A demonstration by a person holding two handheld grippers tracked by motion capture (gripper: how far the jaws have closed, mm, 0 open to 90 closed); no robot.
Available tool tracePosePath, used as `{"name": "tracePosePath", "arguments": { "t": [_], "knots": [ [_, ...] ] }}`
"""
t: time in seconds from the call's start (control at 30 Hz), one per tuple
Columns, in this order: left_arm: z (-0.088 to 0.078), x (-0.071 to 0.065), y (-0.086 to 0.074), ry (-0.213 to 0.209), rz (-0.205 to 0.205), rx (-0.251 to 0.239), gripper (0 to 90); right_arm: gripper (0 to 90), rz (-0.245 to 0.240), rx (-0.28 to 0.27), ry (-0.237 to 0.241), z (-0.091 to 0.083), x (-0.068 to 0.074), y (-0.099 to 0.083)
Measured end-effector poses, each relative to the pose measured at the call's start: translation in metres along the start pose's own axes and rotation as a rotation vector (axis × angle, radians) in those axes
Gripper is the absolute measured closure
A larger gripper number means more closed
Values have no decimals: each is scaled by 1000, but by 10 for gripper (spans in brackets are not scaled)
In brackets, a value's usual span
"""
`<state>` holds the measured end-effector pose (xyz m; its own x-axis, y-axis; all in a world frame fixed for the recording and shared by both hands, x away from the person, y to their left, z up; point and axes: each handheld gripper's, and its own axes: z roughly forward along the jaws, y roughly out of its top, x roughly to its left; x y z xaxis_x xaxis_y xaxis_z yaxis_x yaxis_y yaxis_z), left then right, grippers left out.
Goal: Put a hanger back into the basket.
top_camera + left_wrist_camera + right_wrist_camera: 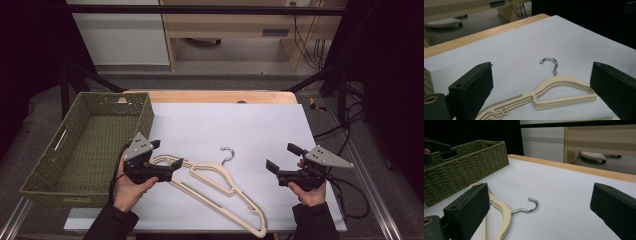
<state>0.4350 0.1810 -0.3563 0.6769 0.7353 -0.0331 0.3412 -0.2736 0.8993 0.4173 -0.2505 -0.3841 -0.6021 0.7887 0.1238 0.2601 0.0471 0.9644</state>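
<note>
At far left sits the green woven basket, nothing visible inside it. Just right of it, the left gripper hovers with jaws spread wide over the near-left arm of the stack of cream hangers, which lies flat on the white sheet near the front edge. The hangers look light, stiff and thin, likely slick; the shoulder arm or neck seems the best place to pinch. The right gripper waits at the right, jaws also wide and holding nothing. The left gripper view reveals several stacked layers; the right gripper view shows the metal hook lying flat.
</note>
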Motion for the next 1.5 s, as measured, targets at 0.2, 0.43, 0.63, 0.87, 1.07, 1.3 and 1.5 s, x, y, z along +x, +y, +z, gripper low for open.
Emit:
{"name": "tracePosePath", "arguments": {
  "t": [0.2,0.43,0.63,0.87,1.07,1.3,1.5],
  "knots": [
    [28,-11,6,-11,14,48,56,36,-7,2,2,1,0,0],
    [54,-20,8,-29,21,77,82,39,-5,8,6,2,1,0],
    [79,-25,7,-43,14,120,110,39,-5,12,8,3,1,-1],
    [104,-30,5,-56,11,154,116,40,-6,11,5,2,0,0],
    [126,-33,0,-57,0,181,133,40,-12,20,5,3,0,-1],
    [147,-36,-7,-55,-6,215,178,40,-10,13,5,3,0,-1],
    [166,-38,-12,-53,-13,250,265,40,-10,16,8,4,0,-1]
  ]
}}
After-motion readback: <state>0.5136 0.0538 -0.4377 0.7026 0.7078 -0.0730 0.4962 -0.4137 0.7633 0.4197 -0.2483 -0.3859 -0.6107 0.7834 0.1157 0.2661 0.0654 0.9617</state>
